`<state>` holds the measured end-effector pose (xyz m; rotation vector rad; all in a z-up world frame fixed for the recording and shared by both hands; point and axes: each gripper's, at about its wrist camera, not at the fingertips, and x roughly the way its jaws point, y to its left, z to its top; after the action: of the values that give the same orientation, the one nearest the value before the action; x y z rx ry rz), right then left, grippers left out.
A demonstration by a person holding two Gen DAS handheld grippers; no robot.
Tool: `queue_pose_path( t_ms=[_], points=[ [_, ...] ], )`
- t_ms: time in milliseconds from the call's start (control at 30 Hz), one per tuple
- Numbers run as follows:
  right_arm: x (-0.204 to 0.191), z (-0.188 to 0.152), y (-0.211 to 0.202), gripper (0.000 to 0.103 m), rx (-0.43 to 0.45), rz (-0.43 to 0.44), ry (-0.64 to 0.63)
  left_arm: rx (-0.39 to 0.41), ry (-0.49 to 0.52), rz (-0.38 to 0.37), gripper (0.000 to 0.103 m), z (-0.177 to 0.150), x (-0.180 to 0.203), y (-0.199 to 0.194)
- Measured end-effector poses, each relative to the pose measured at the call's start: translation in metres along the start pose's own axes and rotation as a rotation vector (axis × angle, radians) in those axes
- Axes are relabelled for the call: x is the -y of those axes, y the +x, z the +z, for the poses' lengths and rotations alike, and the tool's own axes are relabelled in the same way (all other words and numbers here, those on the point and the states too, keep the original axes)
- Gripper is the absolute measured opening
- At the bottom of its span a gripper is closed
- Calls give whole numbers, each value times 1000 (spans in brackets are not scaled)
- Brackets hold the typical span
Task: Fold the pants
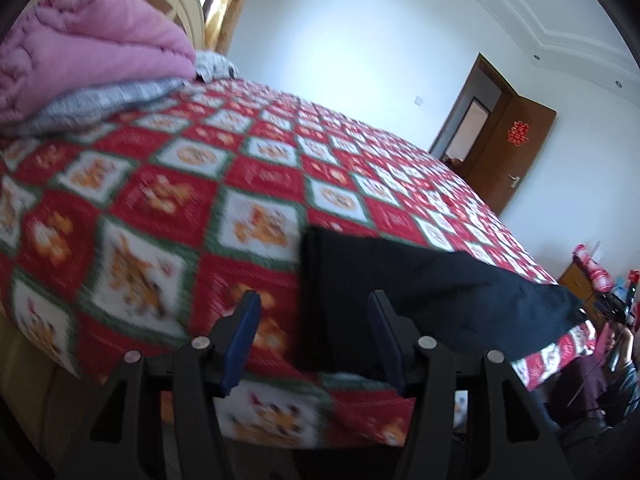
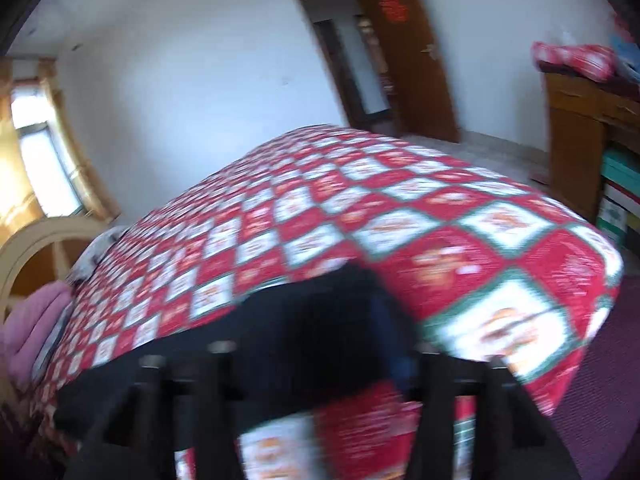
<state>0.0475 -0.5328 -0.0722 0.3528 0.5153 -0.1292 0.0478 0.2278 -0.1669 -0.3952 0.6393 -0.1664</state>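
**Left gripper spread over pants edge, right gripper too blurred to read**

Left gripper [image 1: 314, 336] has its jaws spread wide, nothing between the blue pads [image 1: 242, 340] but air and the near end of the black pants [image 1: 420, 292]. Its right finger overlaps the pants' edge in the frame; whether it touches the cloth, cannot tell. Left finger sits over bare bedspread [image 1: 160, 208], beside the pants.

Right gripper [image 2: 316, 344] is motion-blurred. Dark fingers merge with the black fabric, so cannot tell if it is released or clamped on the pants [image 2: 280, 328]. Fabric fills the space around its fingertips.

Pants lie on the red-white-green diamond-pattern bedspread, at the bed's near edge. In the left wrist view they run as a dark strip from in front of the left gripper off toward the right edge of the bed. In the right wrist view they spread as a wide black band along the near side of the bedspread [image 2: 400, 208].

Away from the pants, at the head end of the bed: folded pink blanket [image 1: 80, 44] on top of grey patterned bedding [image 1: 104, 100]. Beyond the bed's far side: white wall, open brown door [image 1: 516, 148] with a red ornament [image 1: 519, 132]. Wooden cabinet [image 2: 580, 136] past the foot corner
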Motion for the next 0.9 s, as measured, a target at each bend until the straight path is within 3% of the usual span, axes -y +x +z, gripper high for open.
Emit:
queue_pose_path(
  t_ms=[133,267,500,633,767,900],
  points=[
    [-78,-19,14,59,-84,72,-174,-54,20,-20,58,-12,15,15],
    [-155,-61,39,59,-184,170,-341,-81,65,-30,58,-20,28,23],
    [-222,-133,78,59,-348,253,-484,-95,210,39,58,-30,45,28],
    [-222,-147,94,59,-466,359,-329,-97,237,49,58,-32,45,28],
    [-216,-150,106,59,-463,287,-279,-100,271,74,58,-35,45,31],
    [-202,-145,116,59,-460,283,-153,-94,273,72,53,-35,46,31]
  ],
)
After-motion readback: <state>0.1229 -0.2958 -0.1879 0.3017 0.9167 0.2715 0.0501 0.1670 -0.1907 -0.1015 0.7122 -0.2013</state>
